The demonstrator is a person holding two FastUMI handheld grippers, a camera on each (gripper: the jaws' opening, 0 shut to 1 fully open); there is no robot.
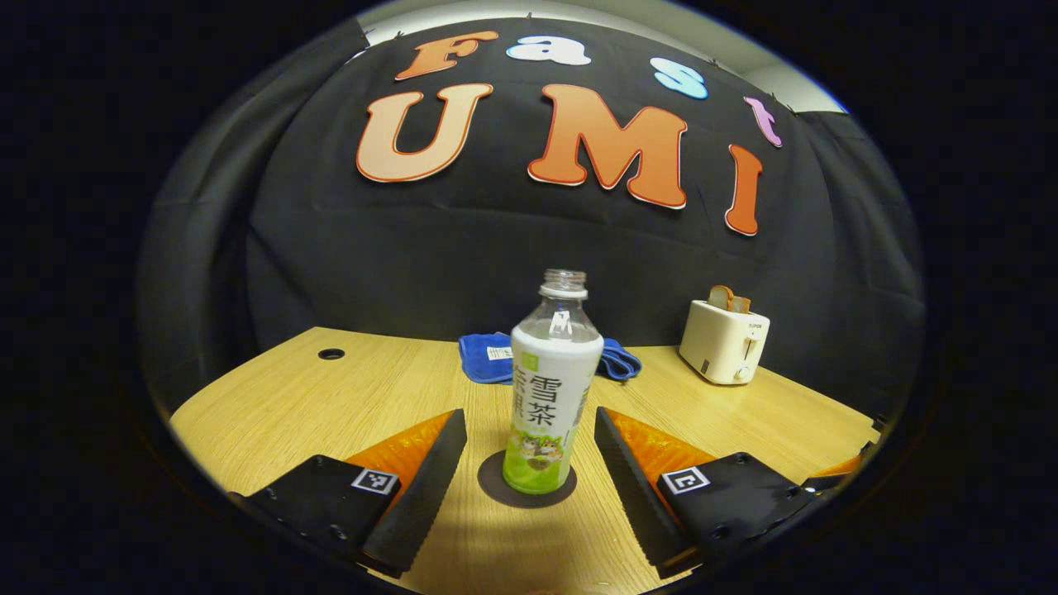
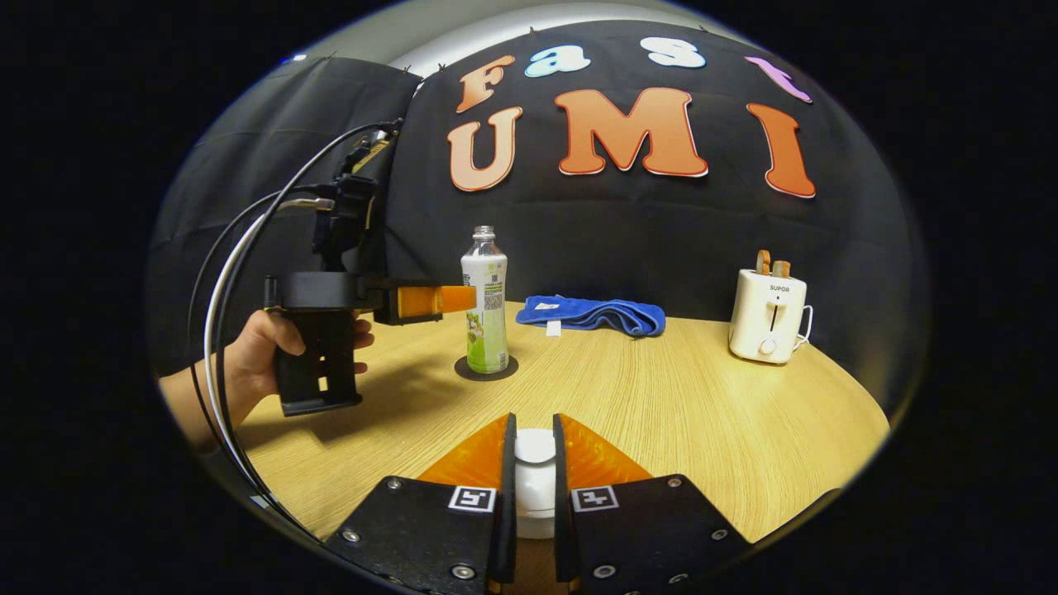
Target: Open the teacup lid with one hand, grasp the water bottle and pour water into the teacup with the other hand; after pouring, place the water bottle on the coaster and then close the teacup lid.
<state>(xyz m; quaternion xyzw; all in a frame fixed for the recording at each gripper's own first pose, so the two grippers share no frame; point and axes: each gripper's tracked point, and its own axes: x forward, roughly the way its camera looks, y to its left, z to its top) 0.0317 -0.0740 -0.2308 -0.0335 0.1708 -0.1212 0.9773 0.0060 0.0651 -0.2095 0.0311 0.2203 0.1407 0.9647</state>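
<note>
Teacup lid (image 2: 535,446) sat clamped between the 2 fingers of the right gripper (image 2: 534,475), low over the bench (image 2: 702,413). Left gripper (image 1: 529,463) stood released, its fingers spread on either side of the water bottle (image 1: 550,388) without touching it. Uncapped and upright, that bottle rested on the dark round coaster (image 1: 496,487). A hand (image 2: 264,355) held the left gripper beside the bottle in the right gripper view. Farther back lay a blue cloth (image 2: 595,314), and a white toaster (image 2: 769,318) stood well apart to the right.
</note>
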